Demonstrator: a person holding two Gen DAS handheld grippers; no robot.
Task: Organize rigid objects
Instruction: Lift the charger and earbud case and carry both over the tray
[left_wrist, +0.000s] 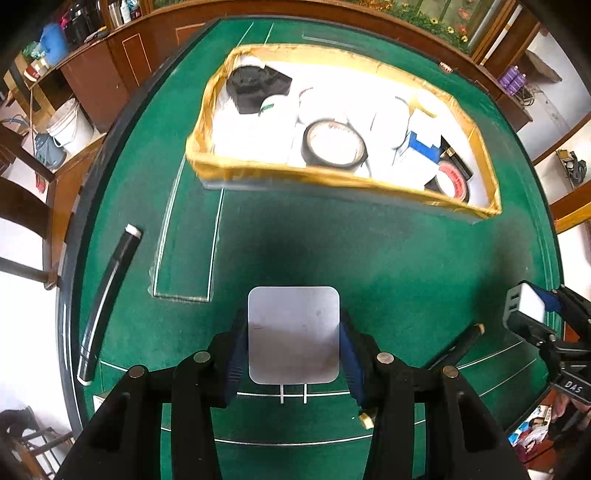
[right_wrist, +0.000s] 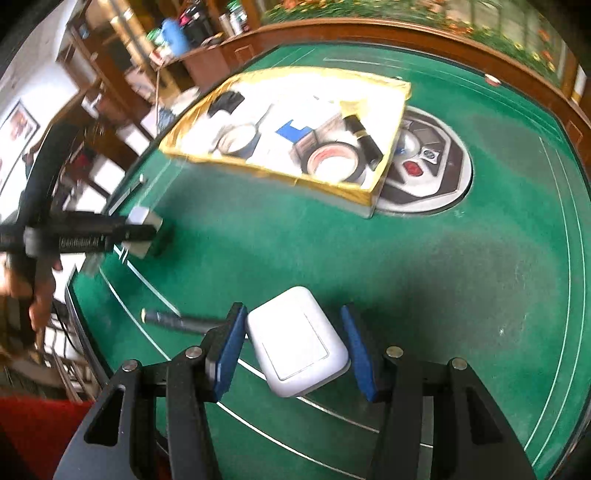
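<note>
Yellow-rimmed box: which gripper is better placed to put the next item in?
Left. The left gripper is shut on the white plate, with the yellow-rimmed box straight ahead. The right gripper is open around the white switch, a gap showing at one pad.

Matt green felt covers the tabletop (left_wrist: 369, 258); the white switch (right_wrist: 297, 340) is smooth glossy plastic; the box (left_wrist: 258, 171) rim is shiny yellow tape.

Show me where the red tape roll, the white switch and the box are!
red tape roll (right_wrist: 335, 162), right wrist view, on its white middle.
white switch (right_wrist: 295, 341), right wrist view, on its flat top.
box (left_wrist: 332, 177), left wrist view, on its near yellow rim.
</note>
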